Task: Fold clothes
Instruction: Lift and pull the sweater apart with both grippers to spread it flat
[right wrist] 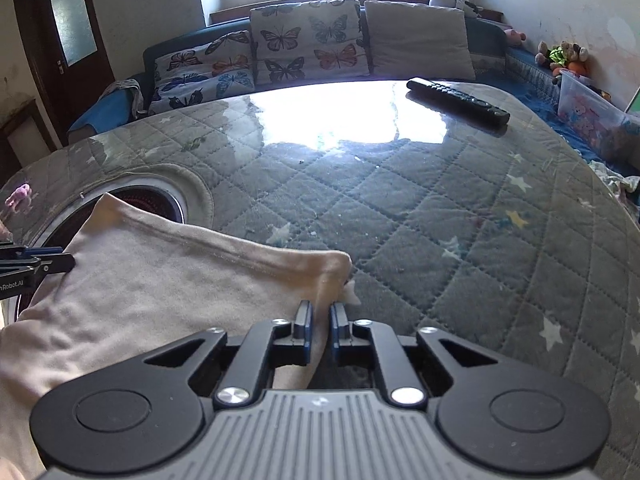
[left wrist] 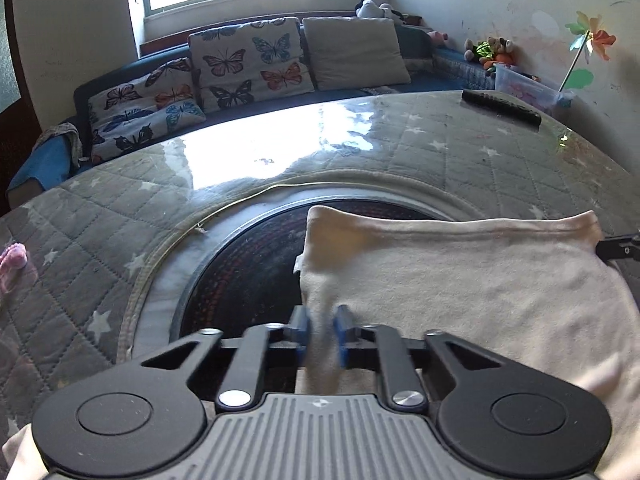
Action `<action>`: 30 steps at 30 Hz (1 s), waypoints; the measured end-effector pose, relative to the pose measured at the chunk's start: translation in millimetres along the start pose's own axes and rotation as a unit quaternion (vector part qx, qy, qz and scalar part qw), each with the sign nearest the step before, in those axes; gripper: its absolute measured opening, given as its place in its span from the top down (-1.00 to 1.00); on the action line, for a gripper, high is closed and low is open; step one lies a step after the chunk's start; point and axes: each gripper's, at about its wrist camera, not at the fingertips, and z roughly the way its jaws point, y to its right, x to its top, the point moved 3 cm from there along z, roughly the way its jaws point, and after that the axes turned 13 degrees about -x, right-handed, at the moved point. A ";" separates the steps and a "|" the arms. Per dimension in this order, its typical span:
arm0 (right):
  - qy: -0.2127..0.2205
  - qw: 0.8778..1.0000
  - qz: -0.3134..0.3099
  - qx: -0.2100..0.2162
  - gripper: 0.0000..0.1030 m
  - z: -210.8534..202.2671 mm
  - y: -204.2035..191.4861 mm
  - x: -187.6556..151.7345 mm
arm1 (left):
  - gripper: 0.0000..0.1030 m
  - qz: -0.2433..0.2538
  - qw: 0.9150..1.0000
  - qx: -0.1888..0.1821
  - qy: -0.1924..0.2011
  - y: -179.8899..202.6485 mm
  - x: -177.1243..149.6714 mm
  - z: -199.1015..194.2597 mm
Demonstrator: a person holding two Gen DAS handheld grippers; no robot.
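A cream-white garment (left wrist: 460, 280) is held stretched above the quilted table between my two grippers. My left gripper (left wrist: 323, 330) is shut on its left edge, with the cloth pinched between the blue pads. My right gripper (right wrist: 320, 322) is shut on its right edge; the garment (right wrist: 168, 284) spreads to the left in that view. The left gripper's tip shows at the left edge of the right wrist view (right wrist: 36, 264), and the right gripper's tip shows at the right edge of the left wrist view (left wrist: 620, 246). The garment's lower part is hidden behind the gripper bodies.
The table has a grey star-quilted cover (right wrist: 440, 208) under a glossy sheet and a round dark heater opening (left wrist: 256, 264). A black remote (right wrist: 458, 100) lies at the far side. A small pink item (left wrist: 14, 260) lies at the left. A sofa with butterfly cushions (left wrist: 248, 64) stands behind.
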 end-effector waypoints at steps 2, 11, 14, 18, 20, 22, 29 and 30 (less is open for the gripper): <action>0.003 1.000 -0.005 -0.003 0.92 2.3 -4.2 3.3 | 0.94 0.001 1.000 0.008 0.005 -2.3 -1.1 -1.8; 0.024 0.999 -0.042 0.006 0.93 21.8 -51.1 39.0 | 0.96 -0.020 0.997 0.054 0.047 -35.6 2.2 -32.6; 0.034 0.998 -0.052 0.015 0.94 30.3 -74.7 57.6 | 0.96 -0.029 0.995 0.073 0.058 -51.9 4.5 -39.3; 0.044 0.997 -0.067 0.023 0.93 45.1 -105.0 78.1 | 0.96 -0.049 0.992 0.095 0.061 -76.2 4.5 -41.0; 0.038 0.996 -0.075 0.028 0.93 54.1 -117.1 84.5 | 0.96 -0.061 0.991 0.104 0.053 -88.9 2.8 -37.9; 0.033 0.996 -0.082 0.031 0.90 60.5 -125.8 87.4 | 0.95 -0.071 0.991 0.108 0.042 -98.4 -0.6 -34.4; 0.035 0.993 -0.109 0.042 0.64 29.5 -122.5 73.8 | 0.83 -0.070 0.991 0.107 0.038 -95.2 -13.0 -49.6; 0.037 0.991 -0.117 0.047 0.60 16.9 -119.5 67.4 | 0.80 -0.069 0.992 0.101 0.041 -91.2 -14.1 -54.8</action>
